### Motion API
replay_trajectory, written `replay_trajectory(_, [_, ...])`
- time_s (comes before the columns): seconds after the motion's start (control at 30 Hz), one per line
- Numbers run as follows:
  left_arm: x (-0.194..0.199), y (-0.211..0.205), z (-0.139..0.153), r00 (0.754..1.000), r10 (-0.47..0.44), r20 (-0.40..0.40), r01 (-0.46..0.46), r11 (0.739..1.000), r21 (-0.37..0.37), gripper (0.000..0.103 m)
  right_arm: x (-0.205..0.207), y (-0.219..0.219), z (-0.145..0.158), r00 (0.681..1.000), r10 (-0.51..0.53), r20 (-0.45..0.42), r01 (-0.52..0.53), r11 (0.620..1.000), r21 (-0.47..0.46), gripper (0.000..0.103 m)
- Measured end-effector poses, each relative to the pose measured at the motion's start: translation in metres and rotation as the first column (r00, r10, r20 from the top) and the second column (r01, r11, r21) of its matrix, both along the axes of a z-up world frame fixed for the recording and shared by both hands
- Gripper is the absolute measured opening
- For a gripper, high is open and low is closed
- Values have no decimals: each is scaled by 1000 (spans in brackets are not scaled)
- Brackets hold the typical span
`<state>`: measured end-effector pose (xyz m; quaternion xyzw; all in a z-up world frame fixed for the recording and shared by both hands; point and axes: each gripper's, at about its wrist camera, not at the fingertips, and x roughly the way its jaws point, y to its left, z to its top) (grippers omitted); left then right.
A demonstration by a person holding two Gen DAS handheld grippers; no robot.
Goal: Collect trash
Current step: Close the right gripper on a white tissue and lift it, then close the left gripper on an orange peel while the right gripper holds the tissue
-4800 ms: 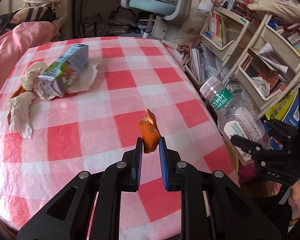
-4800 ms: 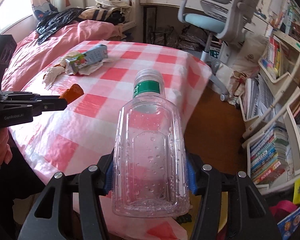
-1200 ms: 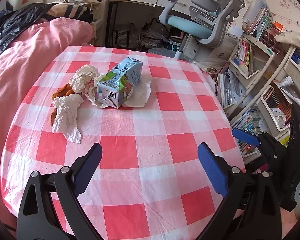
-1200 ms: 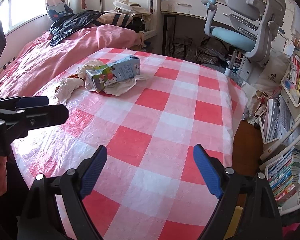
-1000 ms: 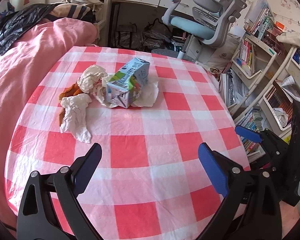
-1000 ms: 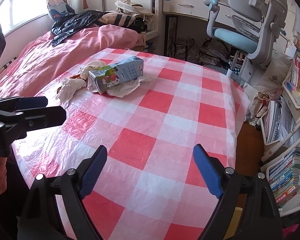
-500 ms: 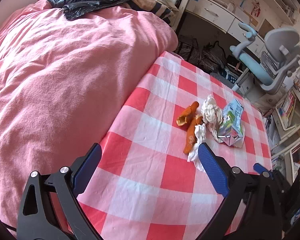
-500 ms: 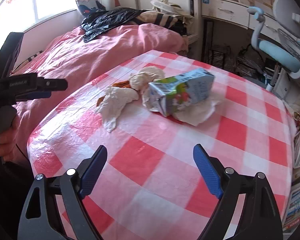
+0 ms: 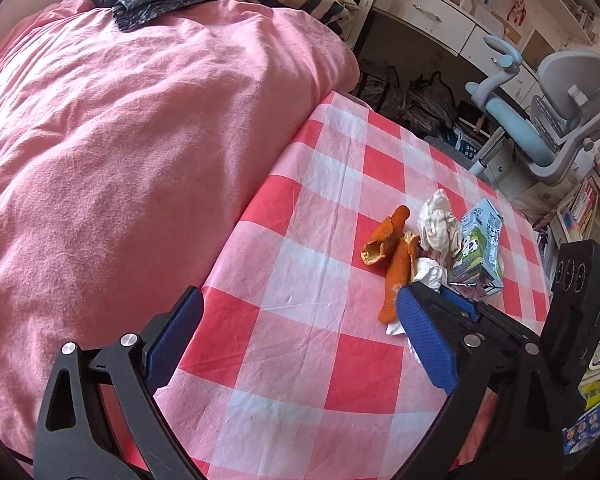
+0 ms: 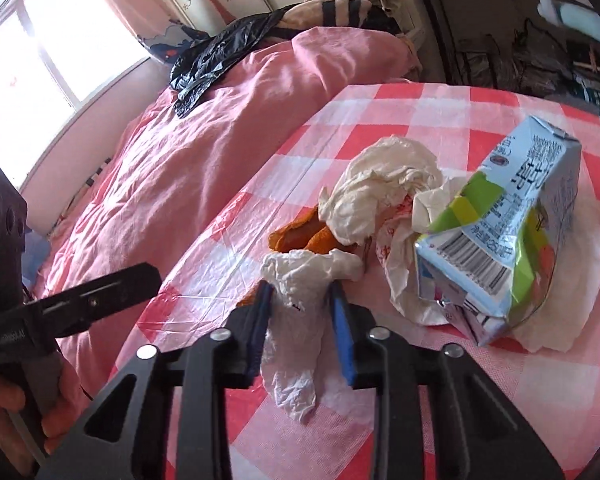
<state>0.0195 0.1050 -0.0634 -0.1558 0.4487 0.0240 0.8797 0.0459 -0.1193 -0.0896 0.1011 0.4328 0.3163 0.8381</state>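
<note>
- Right wrist view: the right hand-held gripper sits low over the counter, its blue fingers narrowed to either side of a crumpled white tissue; whether they already pinch it I cannot tell.
- Milk carton, landmark: lies on its side on a flattened white napkin.
- Tissue between the fingers: just left of the carton, nearer the camera, one tail trailing toward the lens.
- Second tissue wad: left of the carton, farther back, touching it.
- Orange peel: left of the carton, partly under both tissues.
- Left wrist view: the left hand-held gripper hovers well left of the carton at the counter edge beside the pink bed, jaws spread wide, holding nothing.
- Progress, as a judgement: this cluster is uncollected; peel, tissues, napkin and carton all remain, the near tissue being the piece in hand.
</note>
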Motion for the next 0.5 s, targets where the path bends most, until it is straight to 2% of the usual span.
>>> replay_trajectory(0.1, [4,-16,-2,999,-32,-6,32,999,15,93,-11,-7,5,1000,13,-1,-13,1000,-24,14])
replay_trajectory(0.2, [8,-37,-5,996,-83,-14,83,996,22,93,-25,-16,14,999,31,5,-31,996,-78,14])
replay_trajectory(0.3, [16,-58,-9,991,-135,-23,135,990,28,93,-43,-28,17,999,52,16,-48,983,-179,14])
replay_trajectory(0.4, [30,-69,-14,991,-127,-37,128,991,27,93,-56,-45,17,998,52,22,-45,967,-251,14])
replay_trajectory(0.47, [40,-75,-18,991,-126,-44,127,992,26,87,-63,-59,17,998,49,28,-39,957,-288,14])
replay_trajectory(0.5, [45,-78,-20,991,-128,-50,129,991,34,77,-64,-64,16,999,47,26,-37,954,-298,14])
